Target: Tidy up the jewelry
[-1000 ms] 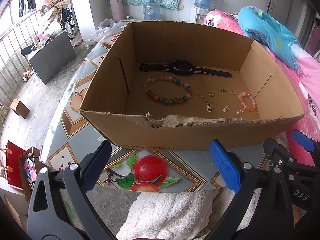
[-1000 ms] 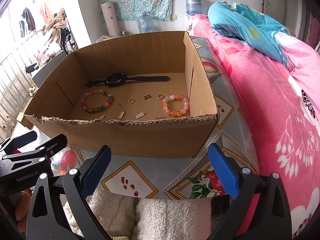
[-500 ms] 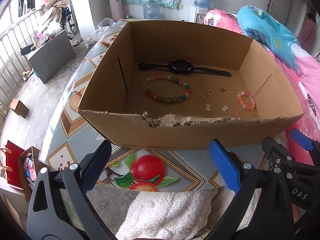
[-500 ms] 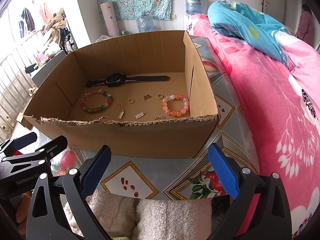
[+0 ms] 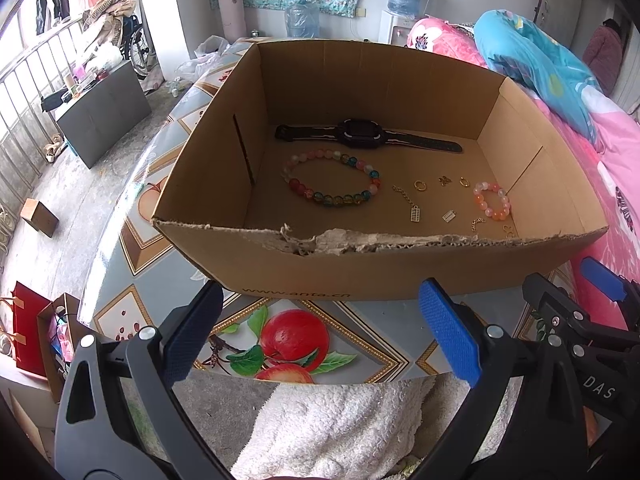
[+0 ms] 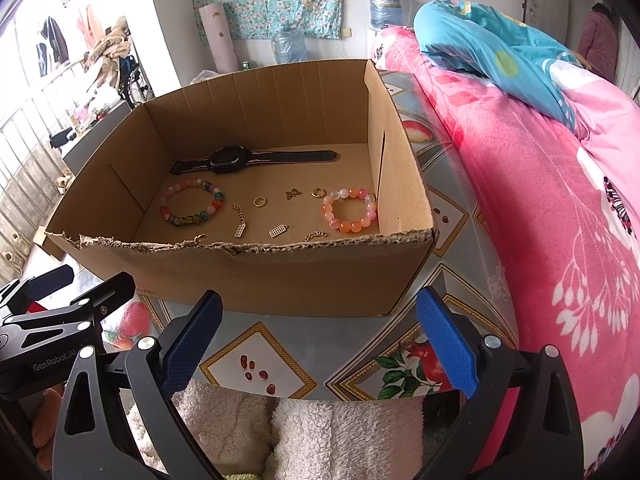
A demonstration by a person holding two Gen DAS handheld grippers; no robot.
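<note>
Blue-padded, the left gripper (image 5: 320, 332) and right gripper (image 6: 320, 332) both gape wide, holding nothing, above the fruit-patterned surface (image 5: 360, 320). Beyond them sits a cardboard box (image 6: 260, 268). Inside lie an orange bracelet (image 6: 350, 210), a multicoloured bracelet (image 5: 332, 178), small gold charms (image 6: 260, 201), then a black watch (image 5: 366, 138) by the far wall.

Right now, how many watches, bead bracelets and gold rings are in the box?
Watch: 1
Bead bracelets: 2
Gold rings: 2
Total: 5
</note>
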